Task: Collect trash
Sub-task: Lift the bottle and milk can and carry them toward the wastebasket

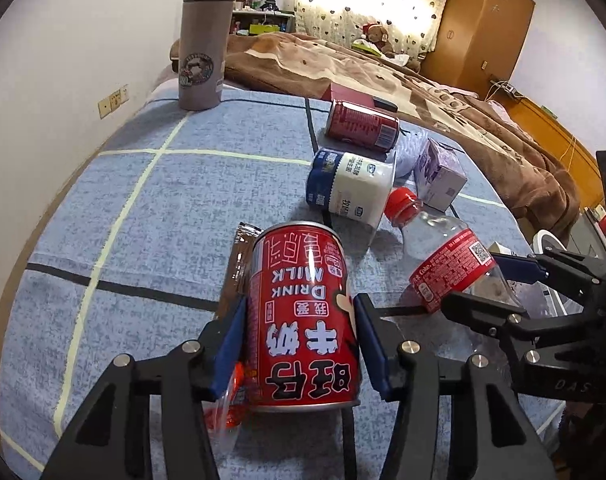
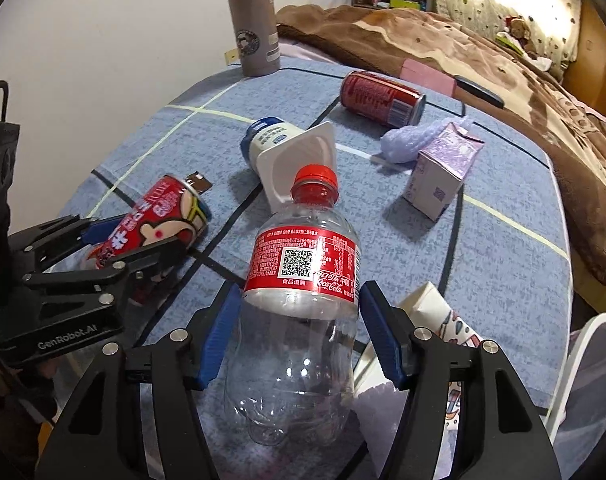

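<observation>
The left tongs (image 1: 301,344) close narrowly around a red milk drink can (image 1: 303,316) lying on the blue checked surface (image 1: 151,208), pads against its sides. The right tongs (image 2: 299,336) stand wide astride one clear plastic bottle with red cap (image 2: 299,280); whether the pads touch it I cannot tell. Both point steeply downward. Beyond lie a second red can (image 2: 383,98), one white yoghurt cup (image 2: 299,160), one purple carton (image 2: 443,172) and one upright grey flask (image 2: 253,20).

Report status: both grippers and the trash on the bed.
Left gripper straddles the milk can, grip unconfirmed. Right gripper straddles the clear bottle, grip unconfirmed. Brown wrapper beside can; nothing blocking.
</observation>
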`<state>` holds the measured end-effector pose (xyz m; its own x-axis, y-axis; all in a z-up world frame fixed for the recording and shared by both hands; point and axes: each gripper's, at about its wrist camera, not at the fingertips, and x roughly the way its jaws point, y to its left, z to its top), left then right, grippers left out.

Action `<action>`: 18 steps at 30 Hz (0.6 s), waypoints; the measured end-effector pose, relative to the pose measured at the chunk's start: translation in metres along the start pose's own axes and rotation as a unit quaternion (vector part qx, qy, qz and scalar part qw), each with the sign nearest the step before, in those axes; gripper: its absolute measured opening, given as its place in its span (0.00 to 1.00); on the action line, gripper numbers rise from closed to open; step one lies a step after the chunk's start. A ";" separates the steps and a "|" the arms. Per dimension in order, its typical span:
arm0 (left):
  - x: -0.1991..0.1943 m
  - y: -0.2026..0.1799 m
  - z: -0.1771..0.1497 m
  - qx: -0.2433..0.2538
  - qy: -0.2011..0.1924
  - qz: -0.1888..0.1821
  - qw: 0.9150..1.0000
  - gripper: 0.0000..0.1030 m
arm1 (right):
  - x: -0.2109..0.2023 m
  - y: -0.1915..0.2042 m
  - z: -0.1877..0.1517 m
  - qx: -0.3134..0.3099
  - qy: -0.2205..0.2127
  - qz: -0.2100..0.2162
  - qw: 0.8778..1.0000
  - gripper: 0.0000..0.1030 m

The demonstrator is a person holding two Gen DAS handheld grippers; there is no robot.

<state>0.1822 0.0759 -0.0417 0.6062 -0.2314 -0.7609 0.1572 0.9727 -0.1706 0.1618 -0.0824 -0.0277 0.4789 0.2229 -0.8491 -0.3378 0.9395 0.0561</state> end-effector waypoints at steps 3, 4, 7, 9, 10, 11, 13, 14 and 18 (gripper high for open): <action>-0.005 0.000 0.000 -0.002 -0.006 -0.005 1.000 0.54 | -0.002 -0.001 -0.002 0.001 -0.006 -0.001 1.000 0.61; -0.008 0.001 0.000 -0.004 -0.009 -0.007 1.000 0.54 | -0.003 -0.002 -0.003 0.004 -0.009 0.001 1.000 0.61; -0.018 0.003 0.002 -0.010 -0.021 -0.015 1.000 0.54 | -0.009 -0.007 -0.004 0.021 -0.026 0.013 0.999 0.61; -0.025 0.005 0.004 -0.014 -0.028 -0.020 0.999 0.54 | -0.012 -0.010 -0.003 0.032 -0.035 0.016 0.999 0.61; -0.028 0.005 0.005 -0.015 -0.032 -0.023 0.999 0.54 | -0.014 -0.011 -0.004 0.034 -0.039 0.016 0.999 0.61; -0.030 0.005 0.006 -0.017 -0.036 -0.025 0.999 0.54 | -0.017 -0.012 -0.004 0.036 -0.045 0.016 0.998 0.61; -0.036 0.007 0.008 -0.021 -0.041 -0.033 0.998 0.54 | -0.020 -0.013 -0.004 0.040 -0.052 0.016 0.998 0.61; -0.038 0.008 0.008 -0.025 -0.043 -0.037 0.998 0.54 | -0.021 -0.014 -0.005 0.043 -0.055 0.018 0.997 0.61; -0.044 0.012 0.011 -0.043 -0.049 -0.054 0.996 0.54 | -0.029 -0.017 -0.007 0.053 -0.075 0.025 0.996 0.61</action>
<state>0.1659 0.0972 -0.0027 0.6633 -0.3304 -0.6715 0.1608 0.9392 -0.3033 0.1482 -0.1063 -0.0077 0.5810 0.2995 -0.7568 -0.2816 0.9464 0.1583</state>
